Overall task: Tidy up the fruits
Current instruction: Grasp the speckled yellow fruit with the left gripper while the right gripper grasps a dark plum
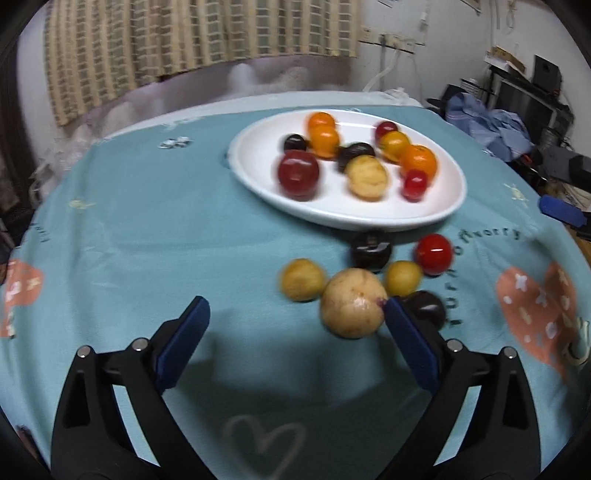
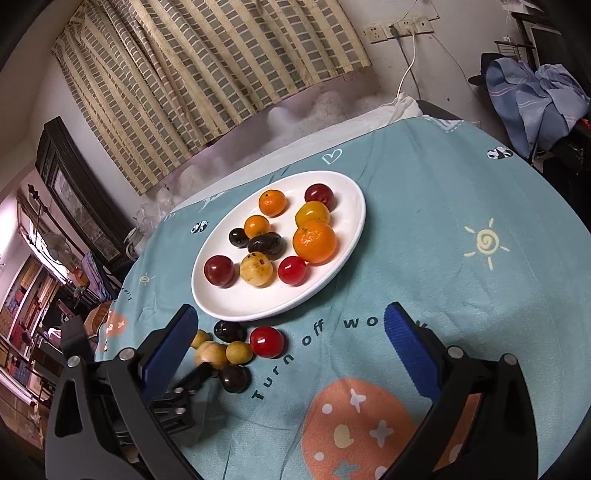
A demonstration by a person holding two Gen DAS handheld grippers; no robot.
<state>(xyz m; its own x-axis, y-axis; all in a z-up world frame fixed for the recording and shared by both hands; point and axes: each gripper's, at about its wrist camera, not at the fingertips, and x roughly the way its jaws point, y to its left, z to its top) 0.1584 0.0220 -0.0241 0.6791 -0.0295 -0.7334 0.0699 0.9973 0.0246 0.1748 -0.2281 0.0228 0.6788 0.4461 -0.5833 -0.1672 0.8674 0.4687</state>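
Left wrist view is showing the left gripper gaping wide, the pale round fruit sitting at two o'clock, brushing its right finger; the right gripper is hanging open, farther off.

a teal tablecloth with a sun drawing, hearts and orange shapes covered the table. behind it hung a checked curtain, and a white cable ran down from a wall socket. blue clothes lay piled at the right.
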